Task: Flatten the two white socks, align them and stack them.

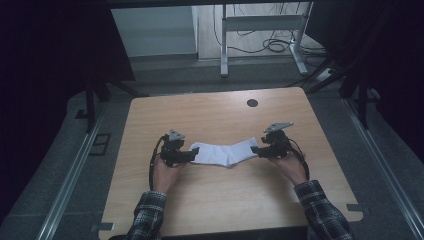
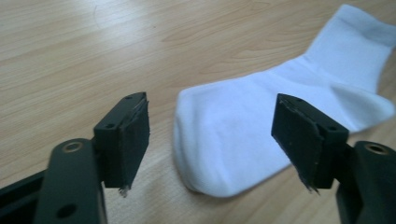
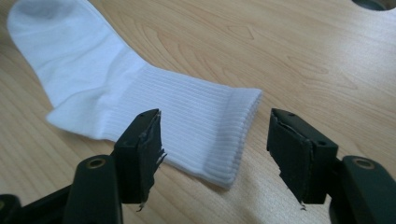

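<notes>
A white sock (image 1: 226, 152) lies flat across the middle of the wooden table (image 1: 215, 115). Its toe end (image 2: 219, 140) points at my left gripper (image 1: 192, 154), its ribbed cuff (image 3: 224, 126) at my right gripper (image 1: 255, 150). In the left gripper view my left gripper (image 2: 212, 140) stands open, the pads apart on either side of the toe and clear of the cloth. My right gripper (image 3: 215, 149) is open too, its pads straddling the cuff's edge without pressing it. Each gripper hovers just above the table.
A dark round hole (image 1: 252, 103) sits near the table's far edge. Beyond the table stand a white desk frame (image 1: 260, 35) and loose cables (image 1: 277, 45) on the floor. Both forearms in plaid sleeves (image 1: 150, 215) come in from the near edge.
</notes>
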Motion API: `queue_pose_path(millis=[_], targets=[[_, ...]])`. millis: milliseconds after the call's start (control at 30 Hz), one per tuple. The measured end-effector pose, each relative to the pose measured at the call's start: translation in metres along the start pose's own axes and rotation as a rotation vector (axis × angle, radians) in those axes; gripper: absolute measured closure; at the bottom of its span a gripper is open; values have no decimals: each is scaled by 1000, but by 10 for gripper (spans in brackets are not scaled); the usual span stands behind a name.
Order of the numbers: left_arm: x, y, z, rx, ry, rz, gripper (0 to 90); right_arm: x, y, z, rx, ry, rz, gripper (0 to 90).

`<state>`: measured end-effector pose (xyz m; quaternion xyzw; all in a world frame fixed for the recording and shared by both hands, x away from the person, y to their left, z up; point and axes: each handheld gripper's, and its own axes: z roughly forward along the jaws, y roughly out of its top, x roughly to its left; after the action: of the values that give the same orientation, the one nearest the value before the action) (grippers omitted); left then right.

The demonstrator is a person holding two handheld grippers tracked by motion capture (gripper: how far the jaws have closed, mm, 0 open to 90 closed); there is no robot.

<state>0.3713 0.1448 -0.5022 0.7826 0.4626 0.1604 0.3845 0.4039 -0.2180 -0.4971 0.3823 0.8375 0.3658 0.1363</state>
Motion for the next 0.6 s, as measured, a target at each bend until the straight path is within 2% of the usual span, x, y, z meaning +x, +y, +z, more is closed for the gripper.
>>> queue_pose_path(millis=[33, 167, 400, 600], targets=[[-2, 0, -3, 4, -12, 13, 256, 1, 0, -2, -3, -1, -2, 343], [-5, -1, -8, -1, -29, 17, 217, 4, 0, -11, -11, 12, -14, 313], [-12, -3, -24, -9, -65, 33, 184, 7, -3, -23, -18, 20, -24, 265], [-19, -6, -36, -21, -78, 45, 172, 11, -8, -33, -13, 22, -37, 223]])
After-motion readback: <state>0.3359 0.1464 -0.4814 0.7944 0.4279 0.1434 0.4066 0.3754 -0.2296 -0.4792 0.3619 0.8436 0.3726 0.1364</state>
